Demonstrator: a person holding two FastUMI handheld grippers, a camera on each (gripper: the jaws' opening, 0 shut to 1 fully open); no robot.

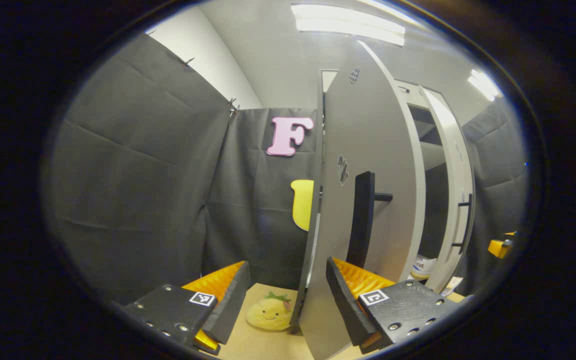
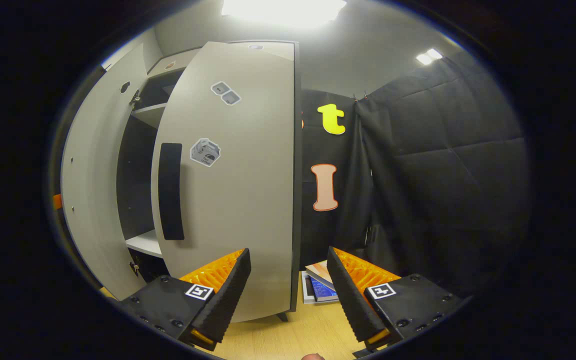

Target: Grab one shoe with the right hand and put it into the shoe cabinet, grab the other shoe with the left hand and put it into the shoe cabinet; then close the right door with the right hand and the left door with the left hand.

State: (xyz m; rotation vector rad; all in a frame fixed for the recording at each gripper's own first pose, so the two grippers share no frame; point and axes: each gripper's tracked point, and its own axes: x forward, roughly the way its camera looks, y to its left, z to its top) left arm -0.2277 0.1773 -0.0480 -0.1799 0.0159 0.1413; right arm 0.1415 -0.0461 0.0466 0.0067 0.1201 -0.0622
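Note:
The shoe cabinet's left door (image 1: pixel 368 150), grey with a black bar handle (image 1: pixel 362 220), stands half open and nearly edge-on in the left gripper view. My left gripper (image 1: pixel 287 265) is open, and the door's lower edge runs between its fingers. Beyond it the right door (image 1: pixel 460 200) also stands open. In the right gripper view the right door (image 2: pixel 238 190) with its black handle (image 2: pixel 170 197) is close ahead. My right gripper (image 2: pixel 288 252) is open, with that door's outer edge just ahead between its fingers. Dark shelves (image 2: pixel 143 242) show inside. Something white (image 1: pixel 423 265) lies low in the cabinet.
A yellow plush toy (image 1: pixel 270 312) sits on the wooden floor left of the left door. Books (image 2: pixel 320 287) lie on the floor behind the right door. Black cloth walls close in on both sides. An orange part of the other gripper (image 1: pixel 499 247) shows at far right.

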